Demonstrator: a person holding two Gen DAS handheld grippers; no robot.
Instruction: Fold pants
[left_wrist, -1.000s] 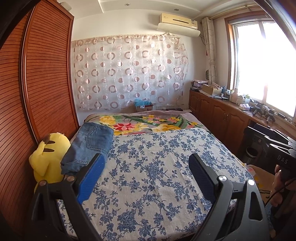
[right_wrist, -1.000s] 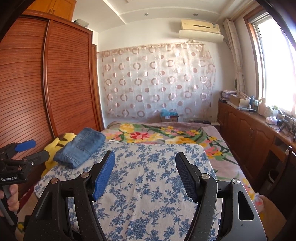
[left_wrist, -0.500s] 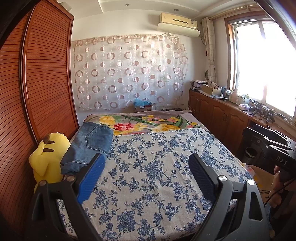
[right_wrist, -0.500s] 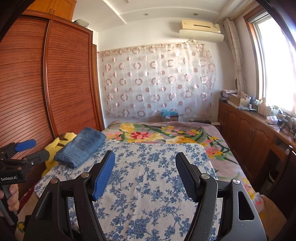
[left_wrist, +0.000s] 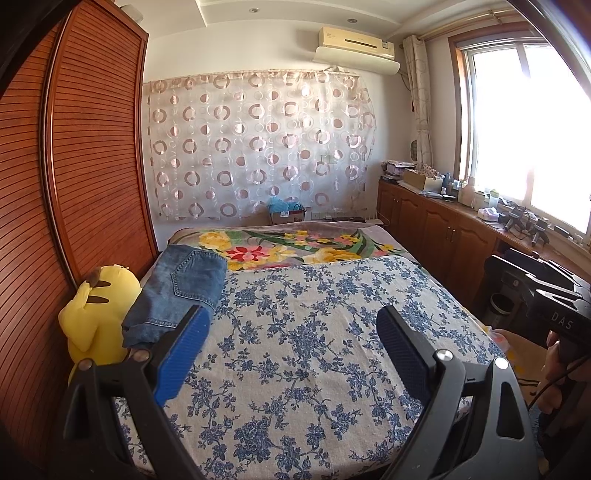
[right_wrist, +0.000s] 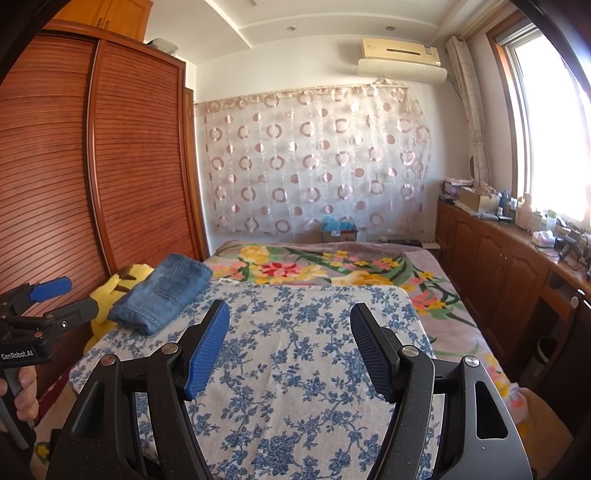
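Seemingly done, the folded jeans (left_wrist: 177, 291) lie beside the yellow plush toy (left_wrist: 98, 314), so my left claw (left_wrist: 291, 343) and right claw (right_wrist: 290, 339) hover wide and empty.

Folded jeans (left_wrist: 181, 291) lie beside a yellow plush toy (left_wrist: 98, 314), beyond the left gripper (left_wrist: 291, 332), jaws apart.

Left gripper (left_wrist: 290, 332) and right gripper (right_wrist: 290, 326) gape, empty

A: Has anything moved on the bed (left_wrist: 295, 369) between the earlier pictures and this one?
B: No. Nothing has shifted, on the bed or above it; I see no change.
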